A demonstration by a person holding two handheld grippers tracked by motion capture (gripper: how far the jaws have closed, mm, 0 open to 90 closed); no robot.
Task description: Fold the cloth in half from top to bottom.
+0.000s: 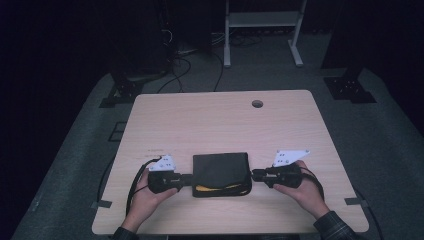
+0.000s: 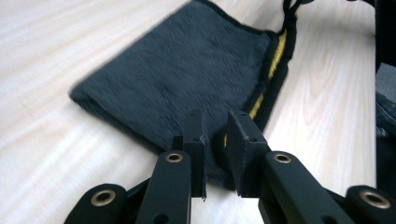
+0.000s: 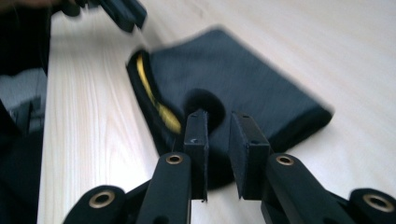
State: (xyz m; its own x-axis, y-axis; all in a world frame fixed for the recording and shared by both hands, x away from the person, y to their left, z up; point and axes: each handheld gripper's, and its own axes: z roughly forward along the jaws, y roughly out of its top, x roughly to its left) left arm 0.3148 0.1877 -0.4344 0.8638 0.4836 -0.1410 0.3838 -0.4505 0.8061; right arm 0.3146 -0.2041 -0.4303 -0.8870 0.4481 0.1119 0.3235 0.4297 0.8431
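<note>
A folded dark cloth with a yellow-trimmed edge lies near the front of the wooden table. My left gripper reaches in from the left and its jaws stand narrowly apart, pinching the cloth's near corner in the left gripper view. My right gripper comes in from the right; its jaws close on the cloth's edge, where a small hump of fabric rises between them. The left gripper's jaws show at the far side in the right gripper view.
A round cable hole sits near the table's far edge. Beyond the table a white frame and loose cables lie on the dark floor. Bare tabletop stretches behind the cloth.
</note>
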